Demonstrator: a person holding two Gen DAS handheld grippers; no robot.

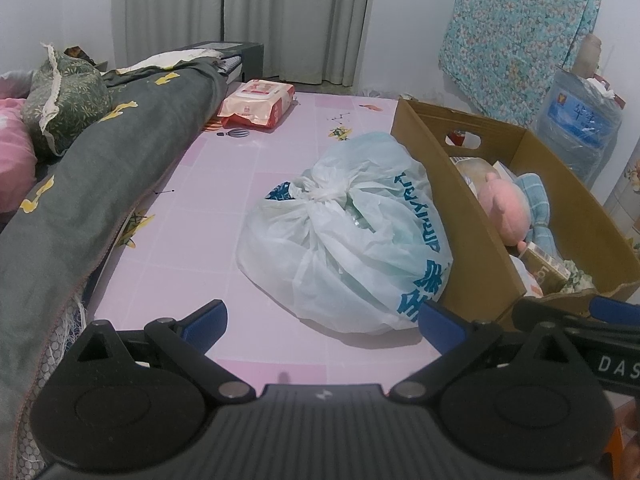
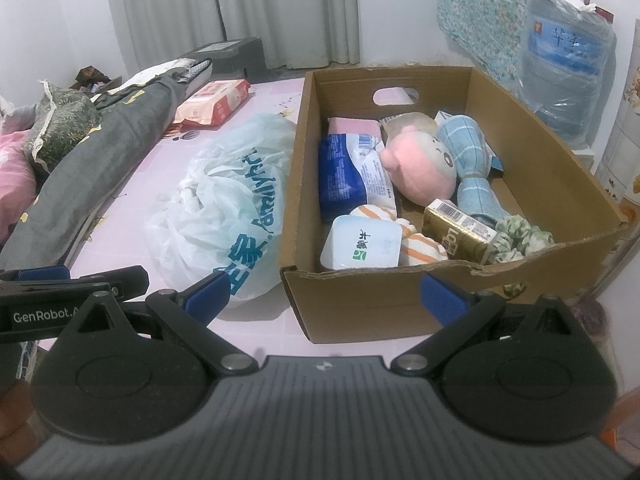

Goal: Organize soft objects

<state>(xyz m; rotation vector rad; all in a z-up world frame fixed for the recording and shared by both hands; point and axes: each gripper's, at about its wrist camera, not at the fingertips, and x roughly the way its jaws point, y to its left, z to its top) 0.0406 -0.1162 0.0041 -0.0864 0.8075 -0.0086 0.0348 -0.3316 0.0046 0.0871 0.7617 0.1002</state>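
Both grippers, left (image 1: 322, 322) and right (image 2: 323, 294), held low with jaws spread wide and nothing between them; pink plush toy (image 2: 420, 168), rolled blue towel (image 2: 472, 168) and striped cloth (image 2: 416, 240) lying in the cardboard box (image 2: 360, 312), tied plastic bag (image 2: 224, 208) touching its left wall. Likely faults: thin bag film tearing under a pinch, cartons and packets dragged out with the soft items, box shoved along the pink mat (image 1: 224, 184).
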